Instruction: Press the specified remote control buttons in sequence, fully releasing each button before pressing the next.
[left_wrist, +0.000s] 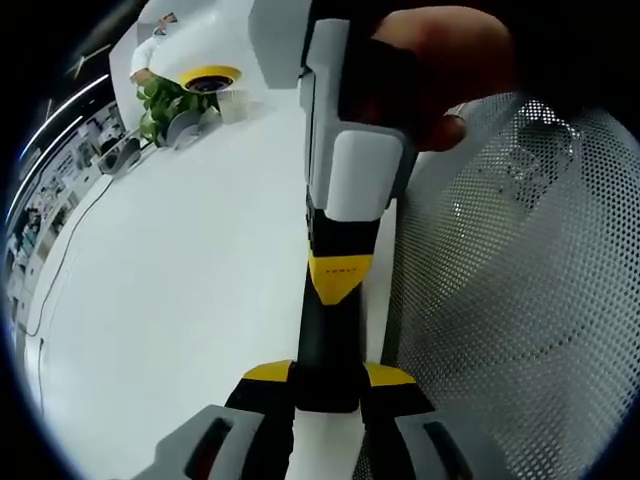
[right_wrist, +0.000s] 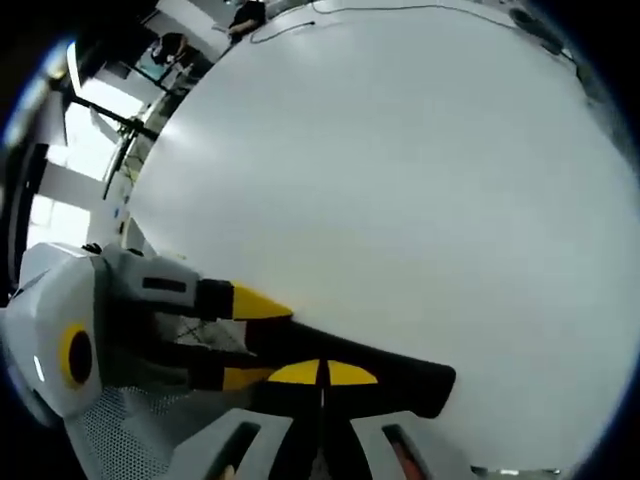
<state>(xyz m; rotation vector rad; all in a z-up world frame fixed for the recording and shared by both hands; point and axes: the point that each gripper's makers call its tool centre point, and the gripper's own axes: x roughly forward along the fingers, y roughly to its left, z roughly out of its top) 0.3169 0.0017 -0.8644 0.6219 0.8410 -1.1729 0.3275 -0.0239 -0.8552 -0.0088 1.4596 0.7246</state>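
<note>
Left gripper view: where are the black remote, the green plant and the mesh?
black remote (left_wrist: 326, 375), left gripper view, on its lower body between the jaws.
green plant (left_wrist: 158, 105), left gripper view, on its leaves.
mesh (left_wrist: 520, 270), left gripper view, on its middle.

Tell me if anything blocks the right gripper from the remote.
Nothing visible does. The right gripper, jaws shut, already seems to touch the remote, which the left gripper holds.

Remote (left_wrist: 335, 330) buttons hidden; left claw (left_wrist: 327, 395) bases cropped.
</note>
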